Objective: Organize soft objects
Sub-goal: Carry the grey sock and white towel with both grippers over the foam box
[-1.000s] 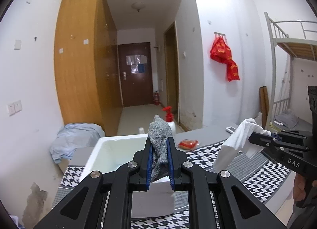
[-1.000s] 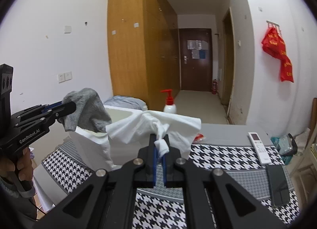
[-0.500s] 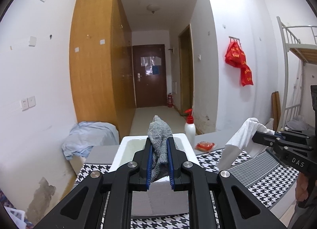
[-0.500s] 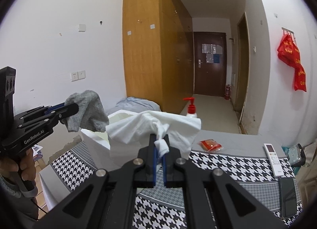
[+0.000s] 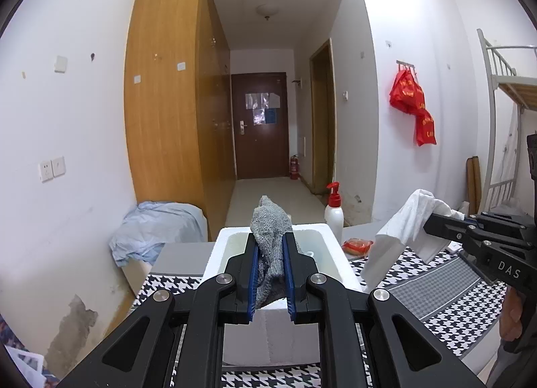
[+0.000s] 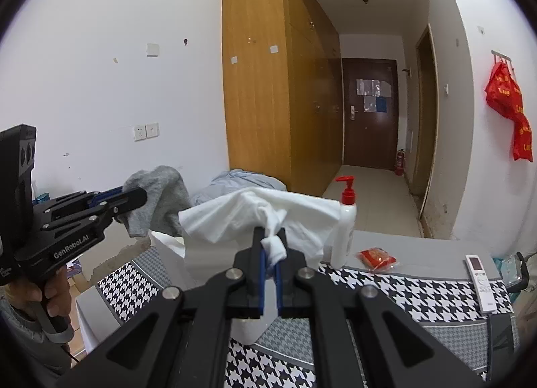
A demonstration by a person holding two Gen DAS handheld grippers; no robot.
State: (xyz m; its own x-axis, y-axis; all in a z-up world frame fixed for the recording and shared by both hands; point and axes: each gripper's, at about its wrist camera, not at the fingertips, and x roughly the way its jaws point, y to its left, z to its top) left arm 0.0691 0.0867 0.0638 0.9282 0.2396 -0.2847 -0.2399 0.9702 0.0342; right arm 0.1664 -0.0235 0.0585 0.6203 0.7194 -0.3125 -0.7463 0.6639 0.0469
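My left gripper (image 5: 270, 247) is shut on a grey knitted cloth (image 5: 271, 230), held up in front of a white foam box (image 5: 335, 253) on the houndstooth table. My right gripper (image 6: 270, 247) is shut on a white cloth (image 6: 255, 210), which drapes in front of the foam box (image 6: 164, 247). In the left wrist view the right gripper (image 5: 436, 218) is at the right with the white cloth (image 5: 399, 230) hanging beside the box. In the right wrist view the left gripper (image 6: 134, 196) is at the left holding the grey cloth (image 6: 157, 196).
A white pump bottle with a red top (image 6: 345, 223) stands behind the box. A red packet (image 6: 377, 257) and a white remote (image 6: 480, 277) lie on the table's far side. A blue cloth pile (image 5: 157, 230) lies left by the wardrobe.
Both views have shifted so the foam box sits more centred before my left gripper. Both grippers keep hold of their cloths.
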